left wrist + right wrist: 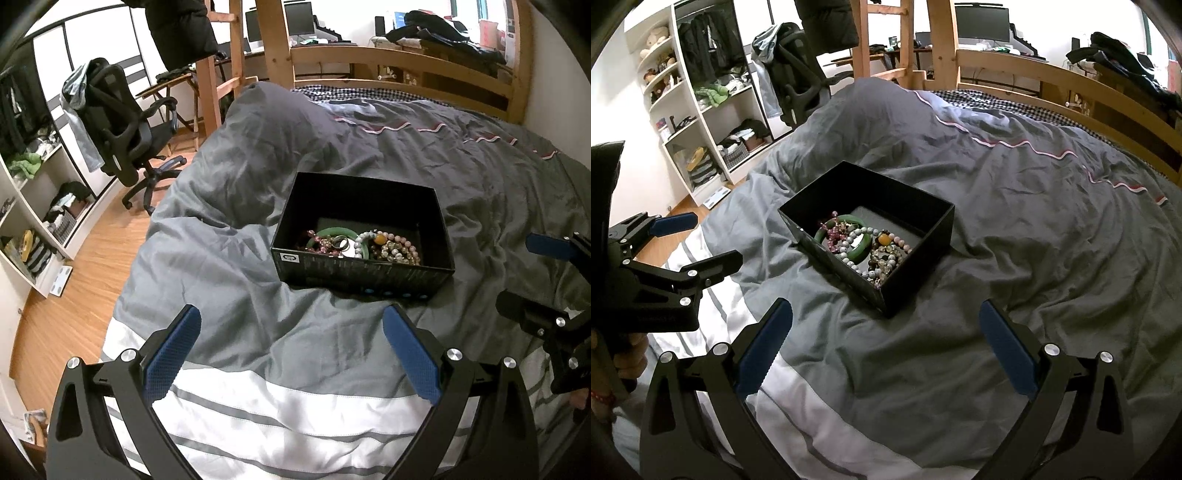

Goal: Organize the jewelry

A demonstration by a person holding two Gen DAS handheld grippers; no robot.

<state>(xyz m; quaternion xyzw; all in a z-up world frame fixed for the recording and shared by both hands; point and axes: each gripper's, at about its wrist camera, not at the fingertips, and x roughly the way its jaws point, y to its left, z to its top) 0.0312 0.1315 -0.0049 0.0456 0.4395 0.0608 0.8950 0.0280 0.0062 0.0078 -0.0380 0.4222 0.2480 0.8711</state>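
Spreading across most of both views is a rumpled grey duvet (258,221) on a wooden-framed bed, and everything that matters is placed relative to the black box (364,275) sitting open on it. Beyond the box the duvet runs up to the wooden headboard rail (399,62); to its left, off the bed, stands a black office chair (122,122). Inside the box, gathered toward its near wall, lies the jewelry: a green bangle (849,240) with a white bead strand (853,258) draped over it, and a cluster of pink and amber bead bracelets (397,247) just right of the bangle. Nothing lies out on the duvet around the box. Both tools hang short of the box on its near side, above the duvet's white stripes. The left gripper (291,354) is spread wide and holds nothing; the right gripper (886,350) is likewise wide apart and empty. The box's long axis runs roughly left to right across the left wrist view, with the pile straight ahead of the left gripper. From the right gripper the box lies ahead and slightly left, one corner pointing at it. Neither looks clearly nearer.
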